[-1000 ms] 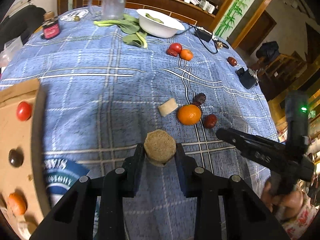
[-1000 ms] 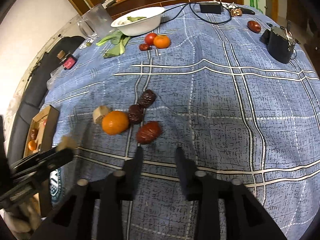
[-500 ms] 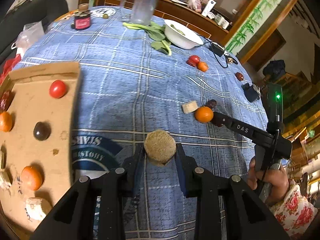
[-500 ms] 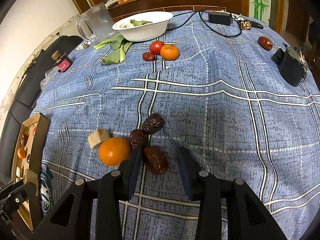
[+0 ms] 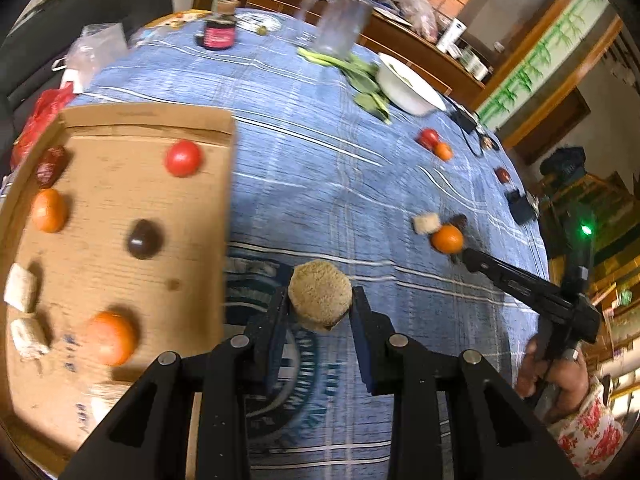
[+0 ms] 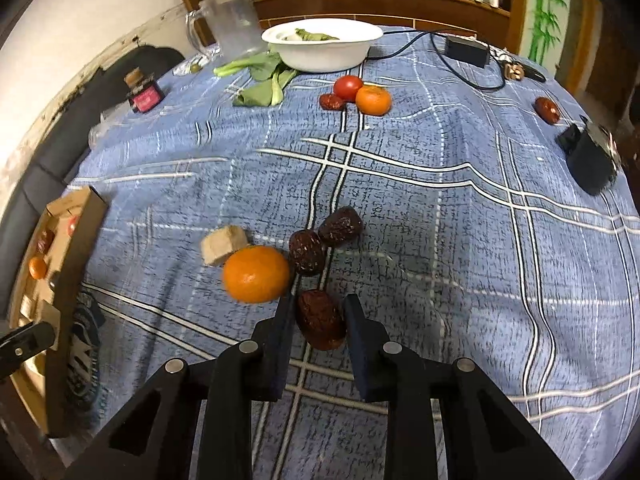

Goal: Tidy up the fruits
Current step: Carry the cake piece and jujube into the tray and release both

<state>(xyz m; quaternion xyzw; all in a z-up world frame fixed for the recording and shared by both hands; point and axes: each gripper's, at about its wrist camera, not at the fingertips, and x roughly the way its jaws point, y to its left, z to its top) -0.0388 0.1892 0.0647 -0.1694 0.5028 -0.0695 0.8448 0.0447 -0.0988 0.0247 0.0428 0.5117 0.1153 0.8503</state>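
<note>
Left hand-held gripper (image 5: 320,312) clamps rough round cake (image 5: 319,294); right hand-held gripper (image 6: 316,316) straddles wrinkled date (image 6: 320,318), grip unclear

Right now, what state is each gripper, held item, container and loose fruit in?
left gripper: shut on round tan cake, held off the cloth
right gripper: jaws around dark red date, contact unclear
cardboard tray: open, partly filled
white bowl: upright, holding greens
clear glass mug: upright
large orange mandarin: loose on cloth

A round tan fruit (image 5: 320,295) sits pinched up off the blue cloth, beside the cardboard tray (image 5: 120,120). A wrinkly dark red date (image 6: 321,319) lies by an orange (image 6: 256,274)
</note>
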